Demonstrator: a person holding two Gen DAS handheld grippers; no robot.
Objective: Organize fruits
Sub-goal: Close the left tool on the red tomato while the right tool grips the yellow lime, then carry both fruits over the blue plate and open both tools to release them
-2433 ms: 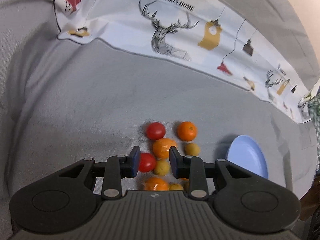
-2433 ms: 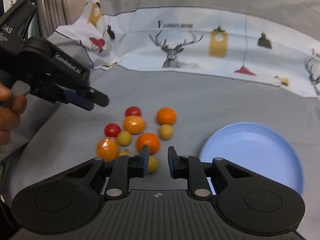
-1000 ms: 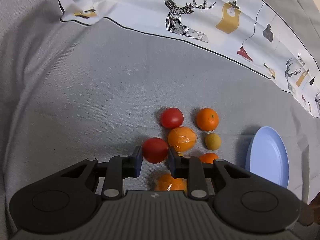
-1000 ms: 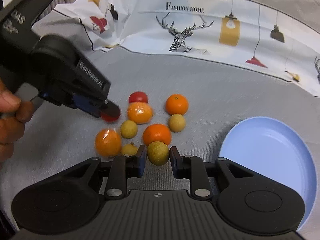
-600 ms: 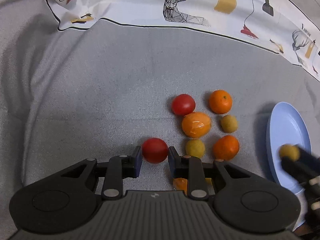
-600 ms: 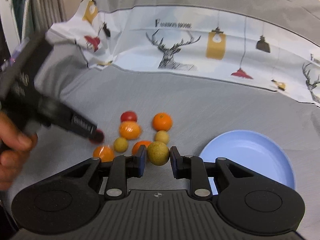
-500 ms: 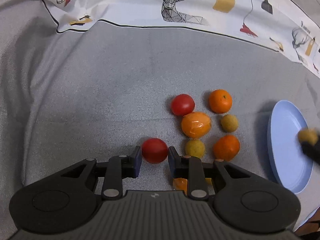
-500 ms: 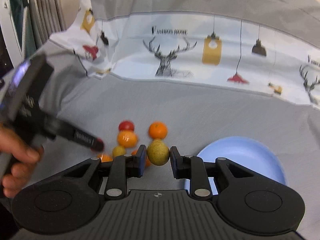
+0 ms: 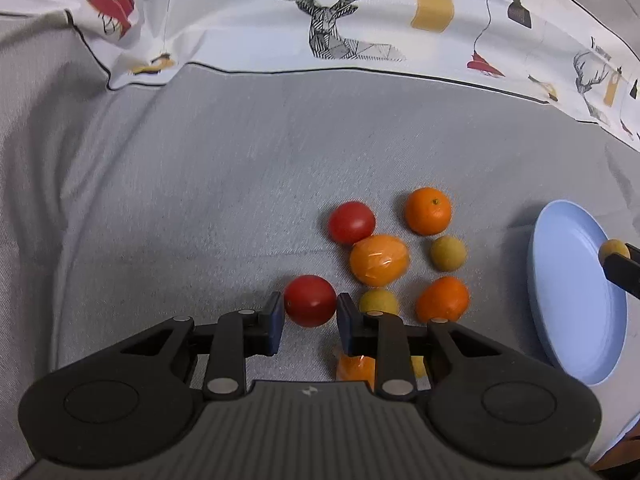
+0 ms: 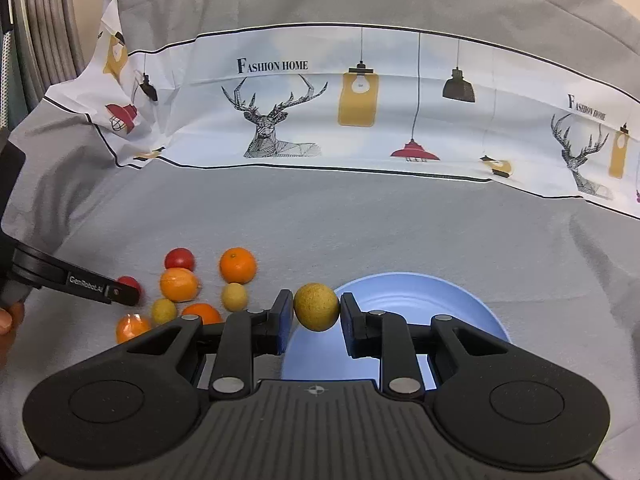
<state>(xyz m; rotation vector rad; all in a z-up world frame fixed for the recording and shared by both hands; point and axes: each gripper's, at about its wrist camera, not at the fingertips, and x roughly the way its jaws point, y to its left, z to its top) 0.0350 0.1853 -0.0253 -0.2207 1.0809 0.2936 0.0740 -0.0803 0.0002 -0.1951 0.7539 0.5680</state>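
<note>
A: The right claw [image 10: 316, 309] pinches a yellow fruit [image 10: 316, 307] above the near-left rim of the plate [image 10: 460, 304]. Let go there and it could roll off the rim onto the grey cloth [image 10: 360, 224].

B: And the left claw [image 9: 310, 312]?

A: Closed on a tomato [image 9: 310, 300], left of the plate, at the near-left edge of the fruit pile. Whether it is lifted clear of the cloth cannot be told. A loose grip would drop it among the others.

B: What lies between it and the plate?

A: A wrapped orange [image 9: 379, 259], two oranges [image 9: 428, 210], a second tomato [image 9: 352, 222] and more yellow fruits [image 9: 448, 253]. A low sweep would knock them. A patterned sheet [image 10: 360, 108] hangs beyond.
</note>
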